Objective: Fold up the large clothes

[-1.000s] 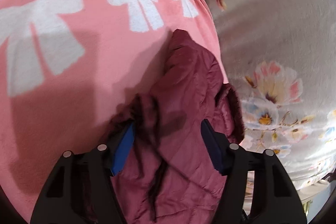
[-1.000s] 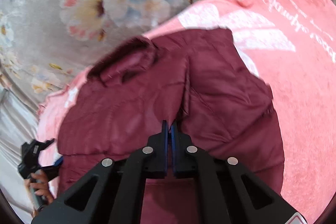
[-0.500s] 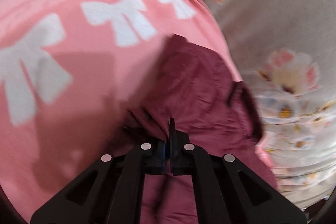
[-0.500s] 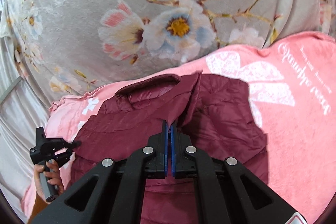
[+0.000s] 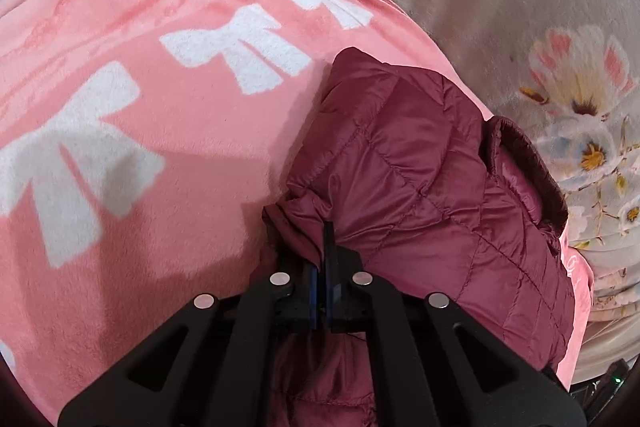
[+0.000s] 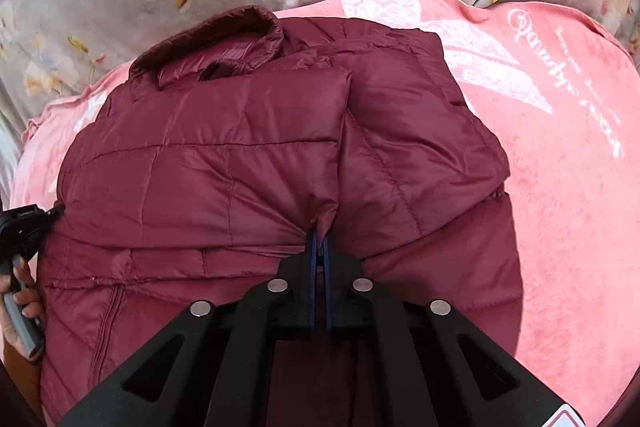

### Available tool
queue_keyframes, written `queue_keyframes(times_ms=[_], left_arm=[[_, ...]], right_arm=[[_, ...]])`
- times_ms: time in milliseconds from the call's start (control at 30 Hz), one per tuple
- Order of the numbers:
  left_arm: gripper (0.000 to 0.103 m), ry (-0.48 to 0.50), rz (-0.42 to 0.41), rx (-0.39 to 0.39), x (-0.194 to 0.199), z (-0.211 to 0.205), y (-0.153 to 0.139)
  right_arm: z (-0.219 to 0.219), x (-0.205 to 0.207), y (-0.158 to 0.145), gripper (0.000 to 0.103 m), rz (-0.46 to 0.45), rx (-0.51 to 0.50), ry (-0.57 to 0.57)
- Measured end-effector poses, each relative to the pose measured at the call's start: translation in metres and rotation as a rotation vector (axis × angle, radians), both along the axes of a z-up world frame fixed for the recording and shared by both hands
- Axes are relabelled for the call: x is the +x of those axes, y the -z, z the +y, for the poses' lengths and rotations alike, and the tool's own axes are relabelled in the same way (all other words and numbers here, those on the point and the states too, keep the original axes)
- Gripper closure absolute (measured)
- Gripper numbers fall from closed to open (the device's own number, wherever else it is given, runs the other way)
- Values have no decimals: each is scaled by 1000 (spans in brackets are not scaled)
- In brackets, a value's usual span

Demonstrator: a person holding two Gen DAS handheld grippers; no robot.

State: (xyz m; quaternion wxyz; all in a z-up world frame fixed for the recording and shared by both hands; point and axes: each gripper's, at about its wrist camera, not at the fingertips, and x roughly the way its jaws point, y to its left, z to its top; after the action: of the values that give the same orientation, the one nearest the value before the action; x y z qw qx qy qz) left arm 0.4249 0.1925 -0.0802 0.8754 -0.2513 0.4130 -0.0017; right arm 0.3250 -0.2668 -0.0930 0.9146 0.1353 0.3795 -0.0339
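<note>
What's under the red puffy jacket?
A pink blanket with white bows lies under the jacket, on a flowery sheet. The part right beneath the jacket is covered.

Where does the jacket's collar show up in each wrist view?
Left wrist: the collar sits right of centre, at the maroon jacket's far right edge beside the floral sheet.
Right wrist: the collar is upper left, at the jacket's top.
Shared landmark: the pink blanket under the jacket.
</note>
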Motion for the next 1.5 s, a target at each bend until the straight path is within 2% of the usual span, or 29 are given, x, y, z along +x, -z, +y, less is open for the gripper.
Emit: queue_keyframes(times_ms=[67, 167, 233, 367, 567, 667, 800, 1200, 1333, 1367, 1400, 1500], left_arm=[[100, 1, -1, -3, 0, 0, 0], [100, 8, 3, 16, -1, -1, -1], [100, 16, 5, 38, -4, -3, -3], [100, 29, 6, 54, -9, -3, -4], [100, 37, -3, 58, -14, 1, -4], [100, 37, -6, 57, -14, 1, -3], [100, 35, -8, 59, -14, 1, -3], [99, 20, -18, 41, -21, 6, -6], [94, 6, -26, 71, -33, 18, -19], [96, -11, -28, 96, -36, 22, -24], [96, -55, -32, 158, -42, 30, -33], [96, -103, -72, 216, -51, 52, -53]], right_arm=[[-5, -15, -9, 87, -18, 33, 51], [3, -40, -32, 85, -107, 18, 92], [28, -41, -48, 85, -140, 16, 14], [88, -19, -58, 92, -144, -43, -135], [135, 17, -38, 95, -81, -48, -212], [143, 32, -22, 99, -35, -45, -219], [144, 30, -2, 101, -1, -54, -226], [149, 24, 11, 103, -33, -91, -222], [147, 24, 12, 103, -37, -81, -225], [147, 24, 12, 103, -37, -78, -225], [146, 24, 12, 103, -38, -76, -225], [146, 24, 13, 103, -39, -71, -225]])
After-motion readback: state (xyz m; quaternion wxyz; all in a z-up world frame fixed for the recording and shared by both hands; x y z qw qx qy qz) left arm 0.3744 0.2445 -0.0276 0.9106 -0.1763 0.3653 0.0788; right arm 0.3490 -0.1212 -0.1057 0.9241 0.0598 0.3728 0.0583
